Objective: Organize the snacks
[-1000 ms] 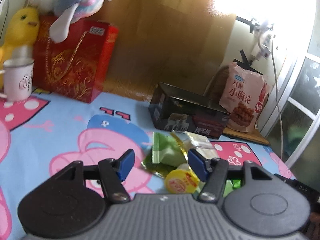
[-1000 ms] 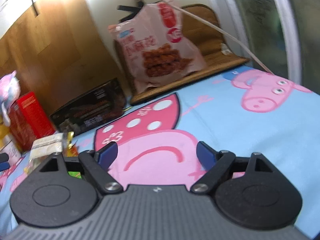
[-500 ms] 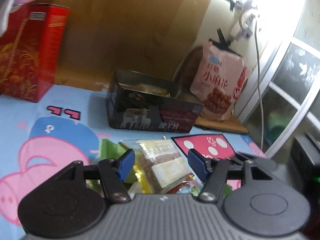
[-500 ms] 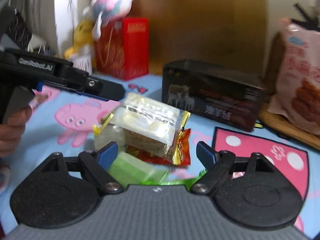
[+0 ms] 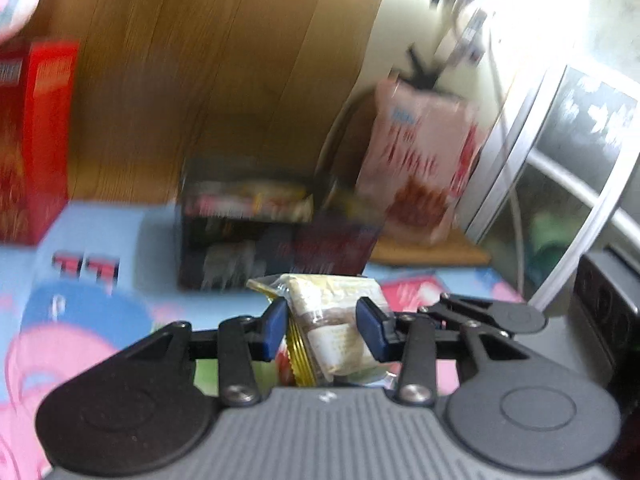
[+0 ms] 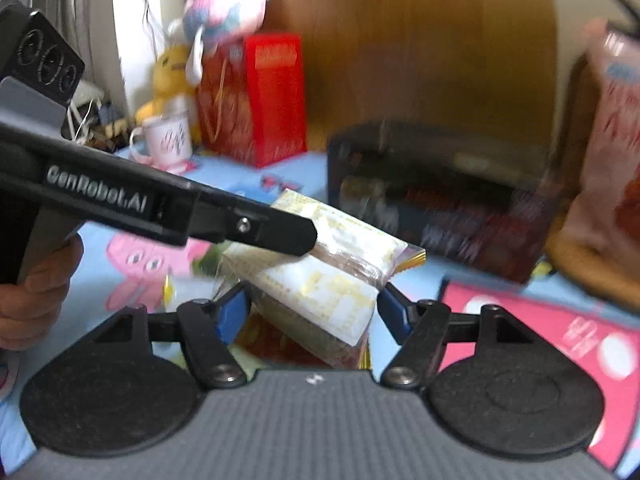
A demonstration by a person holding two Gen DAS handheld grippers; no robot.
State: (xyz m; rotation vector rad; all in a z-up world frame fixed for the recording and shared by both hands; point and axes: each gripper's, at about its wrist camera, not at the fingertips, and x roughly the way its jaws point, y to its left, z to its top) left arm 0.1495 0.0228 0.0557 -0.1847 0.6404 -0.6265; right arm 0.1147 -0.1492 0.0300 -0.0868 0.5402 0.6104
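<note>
- The cake pack (image 5: 332, 320), clear-wrapped, sits low in the middle of both views, atop other snacks (image 6: 280, 344).
- Left gripper (image 5: 322, 330): jaws closing, the pack between them, pads just at its sides; contact is unclear.
- Right gripper (image 6: 312, 312): jaws closing around the same pack, not plainly pressing.
- Dark box (image 5: 276, 236) behind, mid-frame.
- Pink bag (image 5: 420, 168) at upper right.

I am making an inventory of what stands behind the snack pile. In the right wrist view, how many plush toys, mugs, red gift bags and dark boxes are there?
Plush toys: 2, the yellow plush toy and the pink and blue plush toy
Mug: 1
Red gift bag: 1
Dark box: 1
Total: 5
</note>
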